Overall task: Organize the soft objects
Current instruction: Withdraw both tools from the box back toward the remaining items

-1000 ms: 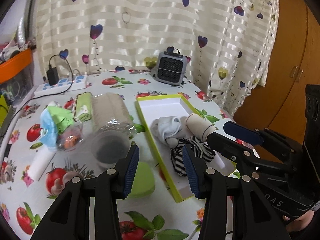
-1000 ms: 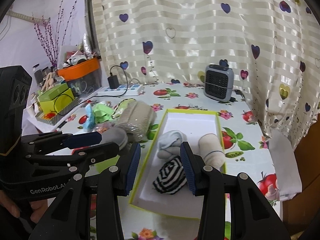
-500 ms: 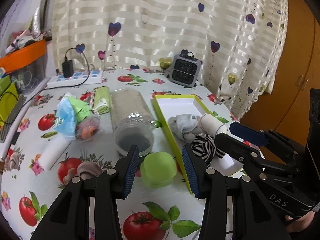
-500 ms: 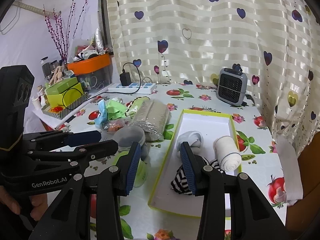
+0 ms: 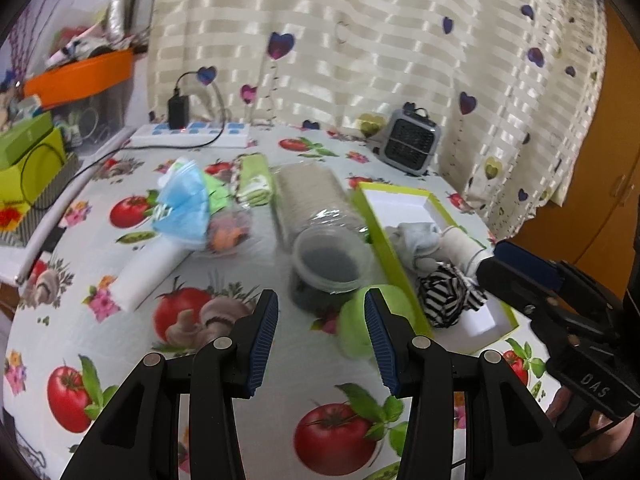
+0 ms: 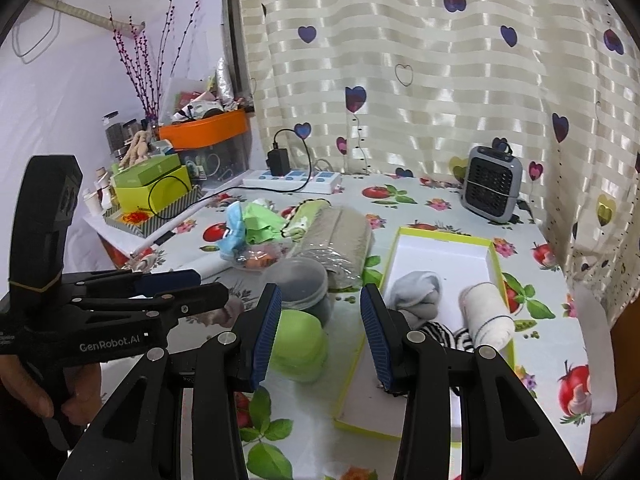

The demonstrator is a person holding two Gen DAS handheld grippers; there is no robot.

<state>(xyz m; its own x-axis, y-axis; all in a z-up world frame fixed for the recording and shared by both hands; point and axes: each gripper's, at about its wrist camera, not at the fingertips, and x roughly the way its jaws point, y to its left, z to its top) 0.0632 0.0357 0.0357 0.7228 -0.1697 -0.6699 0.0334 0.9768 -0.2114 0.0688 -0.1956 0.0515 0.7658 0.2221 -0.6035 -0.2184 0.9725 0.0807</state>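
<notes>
A lime-rimmed white box (image 5: pixel 400 196) (image 6: pixel 440 256) lies on the table's right side. In it are a grey sock (image 5: pixel 416 236) (image 6: pixel 416 294), a cream rolled sock (image 5: pixel 460 246) (image 6: pixel 486 312) and a black-and-white striped sock (image 5: pixel 448 298) (image 6: pixel 436 330). A folded green cloth (image 5: pixel 252 178) (image 6: pixel 306 220) and a blue and green soft bundle (image 5: pixel 184 204) (image 6: pixel 248 226) lie left of the box. My left gripper (image 5: pixel 320 334) is open and empty above the tablecloth. My right gripper (image 6: pixel 318 334) is open and empty near the box's front left corner.
A clear plastic jar (image 5: pixel 316 232) (image 6: pixel 320 256) lies on its side beside the box, with a green round case (image 5: pixel 360 328) (image 6: pixel 298 346) in front. A white roll (image 5: pixel 148 268), a power strip (image 5: pixel 192 136) and a small grey heater (image 5: pixel 410 146) also stand on the table.
Both grippers have pulled back and up from the box; the view has widened. The left gripper has also swung left. Both stay open and empty.
</notes>
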